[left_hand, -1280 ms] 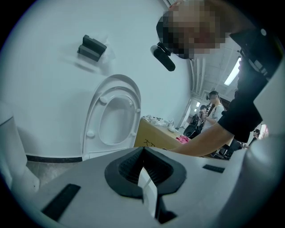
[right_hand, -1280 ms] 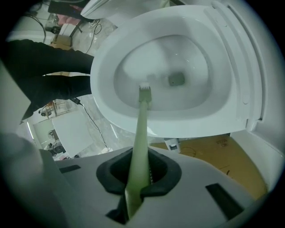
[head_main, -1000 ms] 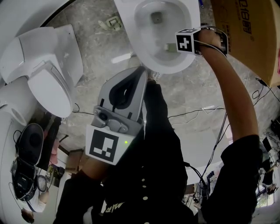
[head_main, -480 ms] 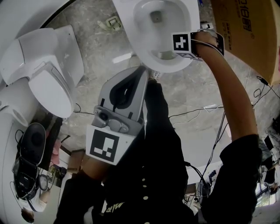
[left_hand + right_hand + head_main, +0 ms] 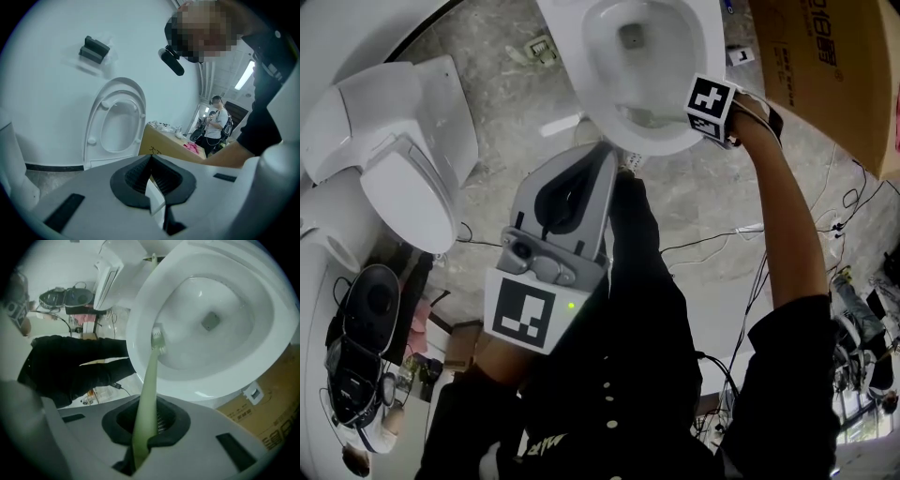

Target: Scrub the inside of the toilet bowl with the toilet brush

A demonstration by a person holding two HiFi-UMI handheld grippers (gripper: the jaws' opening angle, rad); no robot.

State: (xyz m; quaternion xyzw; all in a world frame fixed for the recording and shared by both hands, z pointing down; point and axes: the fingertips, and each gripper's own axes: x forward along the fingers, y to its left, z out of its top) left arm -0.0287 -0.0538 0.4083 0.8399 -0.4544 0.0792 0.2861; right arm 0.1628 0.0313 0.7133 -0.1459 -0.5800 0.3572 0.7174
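Right hand-held gripper (image 5: 146, 430): jaws clamped on the pale green handle of the toilet brush (image 5: 150, 380).
Brush axis: the handle runs straight out from the jaws, with the bristled head (image 5: 158, 339) at the far end.
Brush head position: against the inner wall of the toilet bowl (image 5: 243, 366), just inside the rim nearest the person. The drain opening (image 5: 210, 320) lies further in.
Left hand-held gripper (image 5: 151, 159): jaws together, holding nothing, kept close to the body and well apart from the bowl.
Likely next move: the right arm alone sweeps the head deeper along the wall.
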